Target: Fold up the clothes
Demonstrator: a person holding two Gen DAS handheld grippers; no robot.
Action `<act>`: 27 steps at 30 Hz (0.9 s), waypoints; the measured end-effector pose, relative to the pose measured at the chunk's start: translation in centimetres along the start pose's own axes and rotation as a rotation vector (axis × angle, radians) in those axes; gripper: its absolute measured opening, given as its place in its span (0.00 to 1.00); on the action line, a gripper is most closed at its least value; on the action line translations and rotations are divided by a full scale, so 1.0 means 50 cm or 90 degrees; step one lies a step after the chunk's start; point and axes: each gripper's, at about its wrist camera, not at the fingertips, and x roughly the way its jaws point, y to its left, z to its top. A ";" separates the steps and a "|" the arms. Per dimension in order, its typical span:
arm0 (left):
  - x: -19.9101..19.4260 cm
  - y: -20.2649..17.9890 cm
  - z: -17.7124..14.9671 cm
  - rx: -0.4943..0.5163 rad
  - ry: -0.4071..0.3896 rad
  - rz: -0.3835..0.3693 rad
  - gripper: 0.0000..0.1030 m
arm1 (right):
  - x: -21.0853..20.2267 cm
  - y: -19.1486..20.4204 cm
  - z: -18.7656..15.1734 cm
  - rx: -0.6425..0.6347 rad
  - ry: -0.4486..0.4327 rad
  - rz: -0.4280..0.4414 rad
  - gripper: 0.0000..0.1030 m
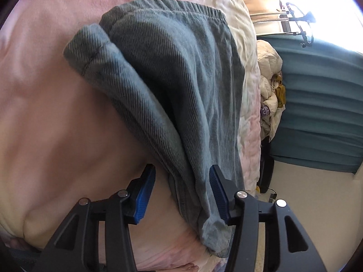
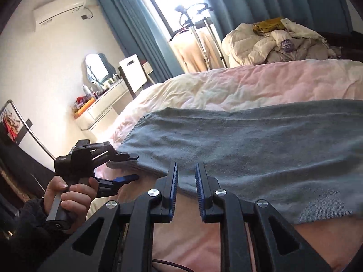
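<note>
Soft, limp grey corduroy trousers (image 1: pixel 172 86) lie folded on the bed (image 1: pixel 45 113); left gripper (image 1: pixel 181 195) released, right gripper (image 2: pixel 186 179) empty, slightly parted; best grasped at near fold.

The bed (image 2: pixel 238 86) wore a pink and cream cover. Folded grey-green trousers (image 1: pixel 163 86) lay on it near one edge. A heap of pale clothes (image 2: pixel 279 43) sat at its far end.

a home bedroom: a bed with a rumpled pink and cream quilt (image 2: pixel 249 83), long teal curtains (image 2: pixel 127 22) by a bright window, a white wall-mounted air conditioner (image 2: pixel 60 9), and a white dressing table (image 2: pixel 106 104) with a wavy-edged mirror (image 2: pixel 96 66).
</note>
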 end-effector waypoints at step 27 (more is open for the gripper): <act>0.025 0.000 0.044 0.011 -0.144 -0.007 0.33 | -0.012 -0.286 0.034 0.254 0.028 -0.121 0.16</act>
